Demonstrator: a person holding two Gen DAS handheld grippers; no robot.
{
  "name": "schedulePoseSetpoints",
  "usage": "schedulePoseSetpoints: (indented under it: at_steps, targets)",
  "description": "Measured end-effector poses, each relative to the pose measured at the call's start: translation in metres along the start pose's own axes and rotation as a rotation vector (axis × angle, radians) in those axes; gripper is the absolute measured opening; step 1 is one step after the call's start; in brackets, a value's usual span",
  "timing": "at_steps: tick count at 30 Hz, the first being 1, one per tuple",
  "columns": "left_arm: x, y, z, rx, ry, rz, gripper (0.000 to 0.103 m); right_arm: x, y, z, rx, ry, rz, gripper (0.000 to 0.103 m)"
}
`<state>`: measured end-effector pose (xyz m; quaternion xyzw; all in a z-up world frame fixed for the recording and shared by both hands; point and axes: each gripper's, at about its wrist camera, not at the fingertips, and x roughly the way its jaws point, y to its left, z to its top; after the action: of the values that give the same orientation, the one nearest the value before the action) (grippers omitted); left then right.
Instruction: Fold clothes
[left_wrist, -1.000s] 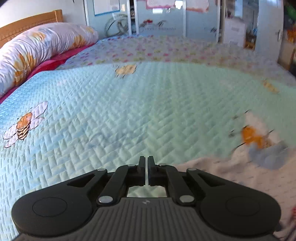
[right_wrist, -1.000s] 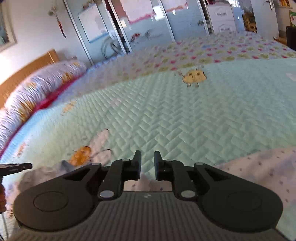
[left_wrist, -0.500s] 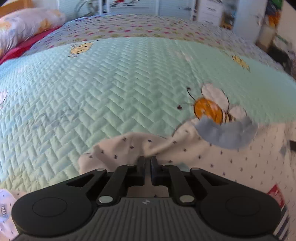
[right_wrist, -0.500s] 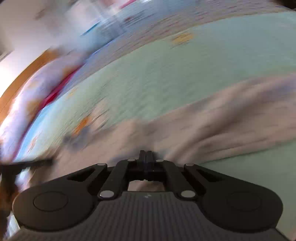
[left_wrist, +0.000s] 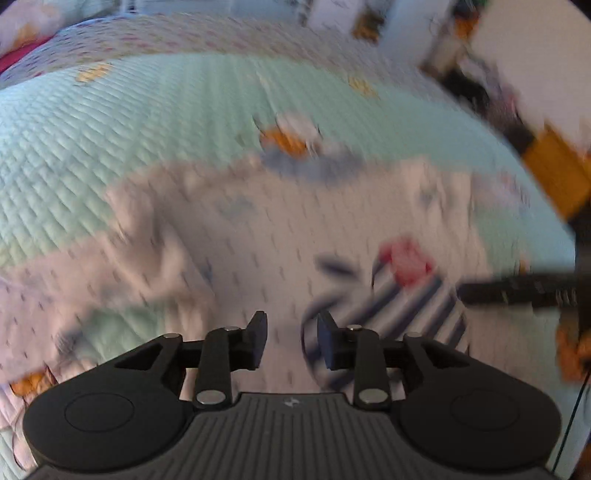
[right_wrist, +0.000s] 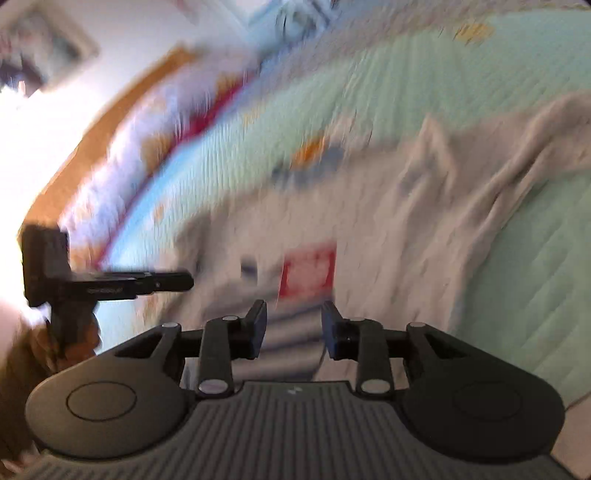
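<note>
On the bed (left_wrist: 110, 155), over its mint-green quilted cover with bee prints, a pale garment (left_wrist: 280, 229) with small dark specks lies spread out and rumpled, one sleeve-like part trailing across the quilt in the right wrist view (right_wrist: 491, 155). Near the garment's middle sits a red patch (left_wrist: 406, 258) above a navy-and-white striped area (left_wrist: 417, 306); the same red patch (right_wrist: 310, 273) shows just beyond the right gripper's fingers. The left gripper (left_wrist: 291, 341) hangs over the garment beside the striped area, its fingers apart and opening, with cloth below the gap but nothing pinched between them. The right gripper (right_wrist: 293, 330) is likewise over the garment, near the red patch, fingers apart and opening, gripping nothing. Each camera catches the other tool at the garment's edge: a black bar (left_wrist: 517, 291) beside the stripes in the left view, and a black tool (right_wrist: 107, 284) held by a hand (right_wrist: 74, 339) in the right view. Beyond the garment, a floral pillow (right_wrist: 140, 136) lies along a wooden headboard (right_wrist: 122, 110). Both views are heavily blurred.
</note>
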<state>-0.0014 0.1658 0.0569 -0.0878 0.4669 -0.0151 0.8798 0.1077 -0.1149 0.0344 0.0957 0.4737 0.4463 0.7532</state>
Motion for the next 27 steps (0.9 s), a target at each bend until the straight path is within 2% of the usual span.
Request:
schedulePoseSetpoints:
  at_steps: [1, 2, 3, 4, 5, 6, 8, 10, 13, 16, 18, 20, 22, 25, 27]
  targets:
    - [0.005, 0.0, -0.002, 0.007, 0.01, 0.032, 0.032, 0.007, -0.001, 0.001, -0.016, 0.012, -0.058, 0.029]
    - [0.007, 0.004, 0.0, -0.005, -0.001, 0.049, 0.032, 0.01, -0.009, 0.003, -0.009, -0.007, -0.09, 0.008]
    - [0.008, 0.008, 0.003, -0.018, -0.013, 0.065, 0.031, 0.009, -0.019, 0.008, 0.033, -0.044, -0.121, 0.0]
    - [0.008, 0.011, 0.006, -0.043, -0.019, 0.081, 0.026, 0.005, -0.026, 0.013, 0.074, -0.082, -0.173, 0.0]
    - [0.003, 0.011, 0.008, -0.072, -0.019, 0.08, 0.027, -0.002, -0.029, 0.016, 0.105, -0.116, -0.206, 0.005]
    - [-0.003, 0.009, 0.007, -0.08, -0.02, 0.058, 0.028, -0.009, -0.022, 0.013, 0.105, -0.119, -0.175, 0.01]
    - [-0.018, -0.004, -0.002, -0.048, -0.01, 0.042, 0.028, -0.024, -0.009, 0.007, 0.102, -0.121, -0.111, 0.032]
    - [-0.037, -0.018, -0.019, 0.001, 0.002, 0.018, 0.028, -0.037, 0.022, -0.018, 0.025, -0.055, -0.049, 0.036]
    - [-0.07, -0.024, -0.056, 0.038, 0.001, -0.005, 0.034, -0.059, 0.066, -0.072, -0.147, 0.012, -0.093, 0.039]
    - [-0.102, -0.012, -0.098, -0.059, 0.002, -0.01, 0.042, -0.086, 0.086, -0.129, -0.207, 0.005, -0.171, 0.043]
    - [-0.117, -0.002, -0.123, -0.148, 0.008, -0.008, 0.043, -0.102, 0.089, -0.154, -0.164, -0.021, -0.195, 0.043]
    - [-0.132, -0.005, -0.145, -0.156, 0.009, 0.018, 0.043, -0.113, 0.092, -0.177, -0.118, -0.05, -0.22, 0.043]
    - [-0.141, -0.013, -0.163, -0.129, 0.008, 0.079, 0.044, -0.122, 0.1, -0.198, -0.113, -0.075, -0.263, 0.044]
    - [-0.146, -0.024, -0.18, -0.059, 0.0, 0.173, 0.044, -0.125, 0.115, -0.216, -0.186, -0.106, -0.371, 0.049]
    - [-0.145, -0.028, -0.185, -0.025, -0.009, 0.226, 0.044, -0.127, 0.119, -0.222, -0.2, -0.121, -0.403, 0.05]
